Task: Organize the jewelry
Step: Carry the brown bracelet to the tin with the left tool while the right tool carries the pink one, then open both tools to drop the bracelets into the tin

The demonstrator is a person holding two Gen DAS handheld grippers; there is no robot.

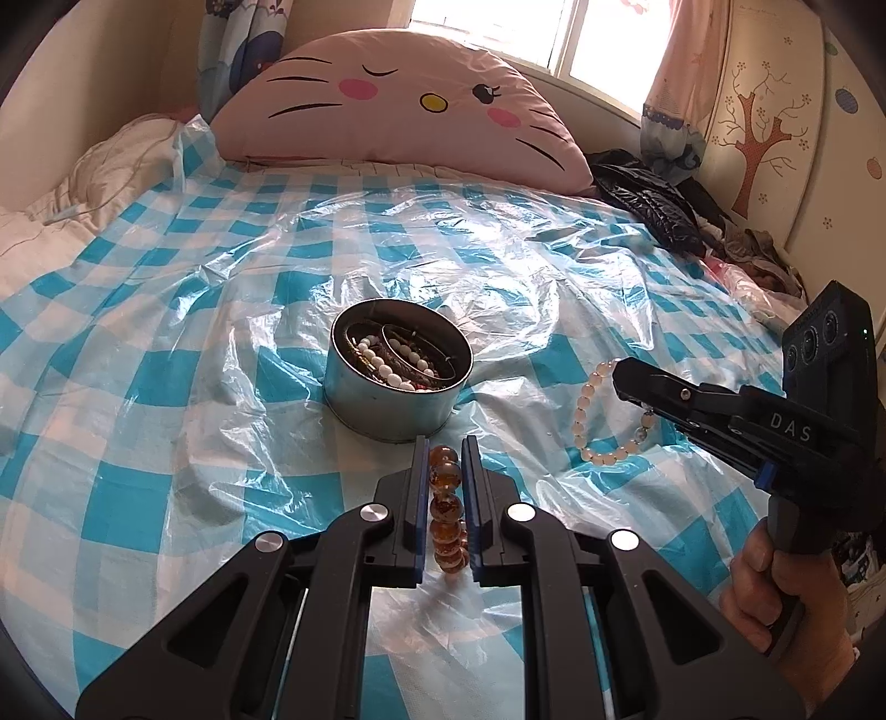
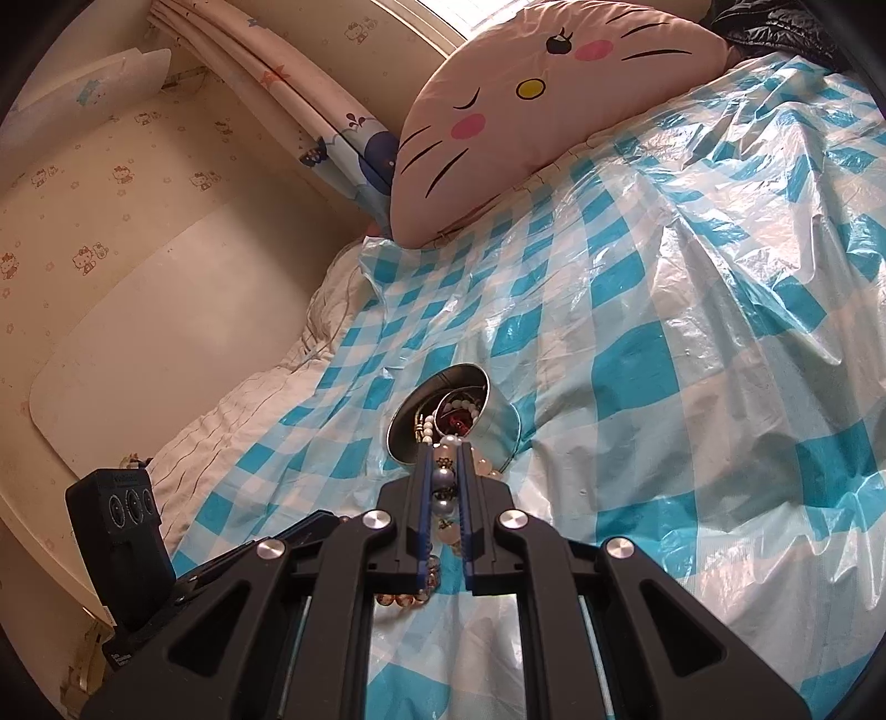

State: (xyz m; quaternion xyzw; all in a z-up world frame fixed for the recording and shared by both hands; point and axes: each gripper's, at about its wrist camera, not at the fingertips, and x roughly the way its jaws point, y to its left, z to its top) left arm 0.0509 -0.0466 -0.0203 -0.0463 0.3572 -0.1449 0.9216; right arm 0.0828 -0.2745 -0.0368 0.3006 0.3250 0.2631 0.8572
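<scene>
Amber bracelet (image 1: pixel 446 501) (left view only); grey beads (image 2: pixel 443 490) right.

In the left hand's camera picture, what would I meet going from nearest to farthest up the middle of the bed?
Left gripper clamping an amber bead bracelet → round metal tin holding bracelets → crinkled clear plastic sheet over blue-checked cloth → pink cat-face cushion → bright window.
</scene>
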